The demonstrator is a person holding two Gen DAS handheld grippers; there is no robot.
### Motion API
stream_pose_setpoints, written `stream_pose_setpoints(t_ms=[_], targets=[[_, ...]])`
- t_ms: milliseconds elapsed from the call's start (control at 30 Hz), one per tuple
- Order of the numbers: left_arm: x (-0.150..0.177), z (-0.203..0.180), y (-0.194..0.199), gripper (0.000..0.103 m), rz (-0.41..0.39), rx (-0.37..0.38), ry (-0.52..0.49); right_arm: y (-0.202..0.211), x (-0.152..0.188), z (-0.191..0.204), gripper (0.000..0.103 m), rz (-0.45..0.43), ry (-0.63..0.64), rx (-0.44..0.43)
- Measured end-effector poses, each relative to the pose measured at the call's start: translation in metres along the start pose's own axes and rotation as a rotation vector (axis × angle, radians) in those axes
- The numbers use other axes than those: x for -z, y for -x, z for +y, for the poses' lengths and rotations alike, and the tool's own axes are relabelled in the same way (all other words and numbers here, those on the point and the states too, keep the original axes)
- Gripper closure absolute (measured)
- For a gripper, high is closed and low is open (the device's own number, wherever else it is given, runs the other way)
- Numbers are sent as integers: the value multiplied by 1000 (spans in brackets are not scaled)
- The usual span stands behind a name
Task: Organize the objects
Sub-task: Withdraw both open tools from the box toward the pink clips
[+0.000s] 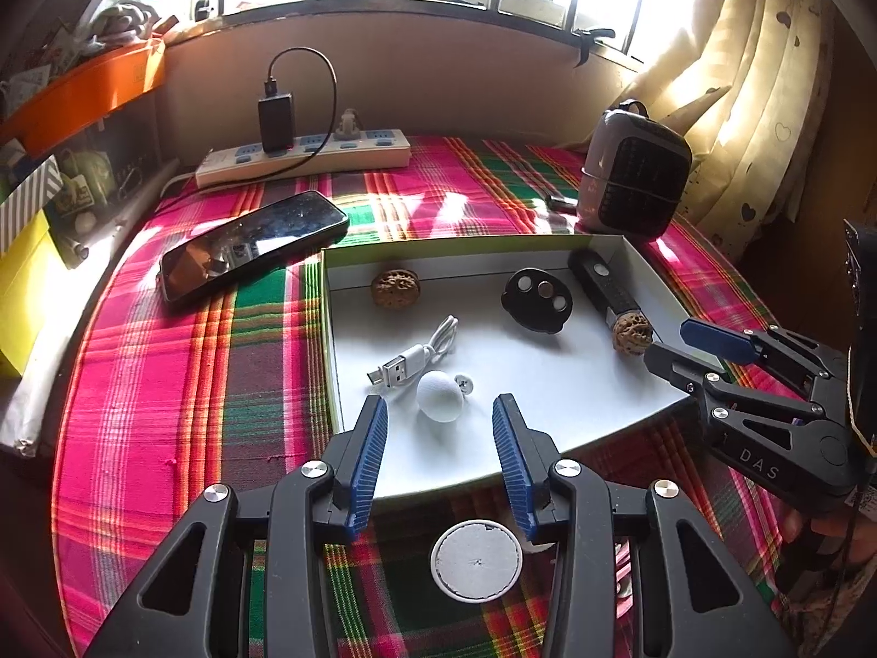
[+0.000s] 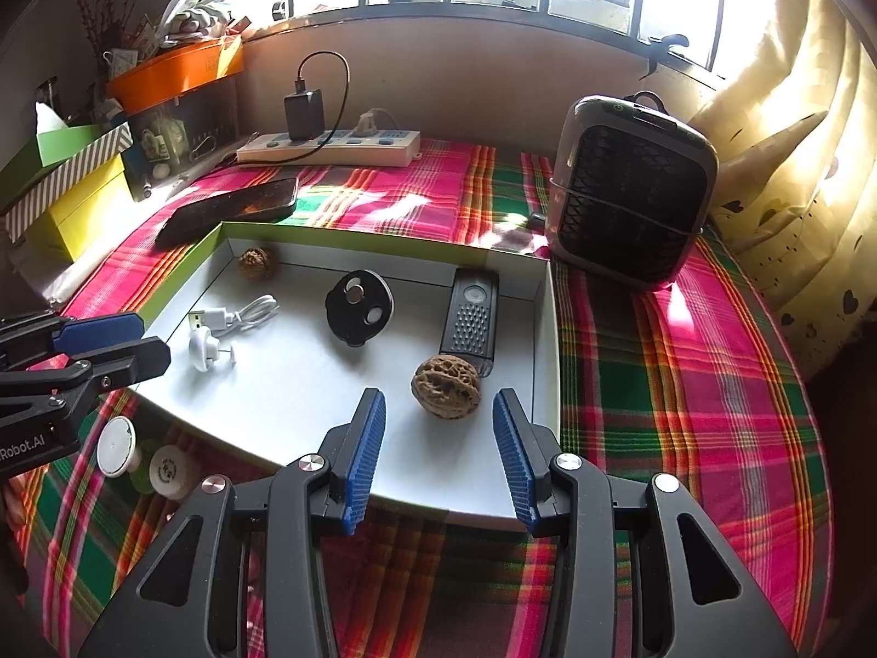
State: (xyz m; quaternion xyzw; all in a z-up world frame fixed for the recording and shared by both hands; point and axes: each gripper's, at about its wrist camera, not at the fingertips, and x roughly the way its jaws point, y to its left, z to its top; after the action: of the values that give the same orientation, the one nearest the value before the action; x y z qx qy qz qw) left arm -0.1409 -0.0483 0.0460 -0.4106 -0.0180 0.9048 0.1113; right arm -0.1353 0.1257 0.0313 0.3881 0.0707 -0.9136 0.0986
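A shallow white box [image 1: 548,384] [image 2: 307,384] lies on the plaid cloth. It holds a white round plug piece [image 1: 439,396] [image 2: 204,350], a white USB cable [image 1: 419,353] [image 2: 235,315], a black disc with buttons [image 1: 537,299] [image 2: 359,307], a black remote-like bar [image 1: 600,288] [image 2: 471,318] and two walnuts [image 1: 396,288] [image 1: 633,333]. The near walnut [image 2: 446,385] sits just ahead of my open, empty right gripper [image 2: 438,411]. My open, empty left gripper [image 1: 440,417] stands just before the white plug piece. Each gripper shows in the other's view [image 1: 696,345] [image 2: 118,337].
A phone [image 1: 252,244] [image 2: 227,208] lies left of the box. A power strip with charger [image 1: 304,156] [image 2: 329,148] is at the back. A small grey heater [image 1: 636,181] [image 2: 630,192] stands back right. White round lids [image 1: 476,560] [image 2: 116,447] lie on the cloth in front.
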Motion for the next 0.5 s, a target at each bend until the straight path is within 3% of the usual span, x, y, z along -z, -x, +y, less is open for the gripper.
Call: stream_pose_setpoints(t_ms=[500], targets=[[22,10,34,64,-46,7,36,26,19,9,61,-32,-20,-26]])
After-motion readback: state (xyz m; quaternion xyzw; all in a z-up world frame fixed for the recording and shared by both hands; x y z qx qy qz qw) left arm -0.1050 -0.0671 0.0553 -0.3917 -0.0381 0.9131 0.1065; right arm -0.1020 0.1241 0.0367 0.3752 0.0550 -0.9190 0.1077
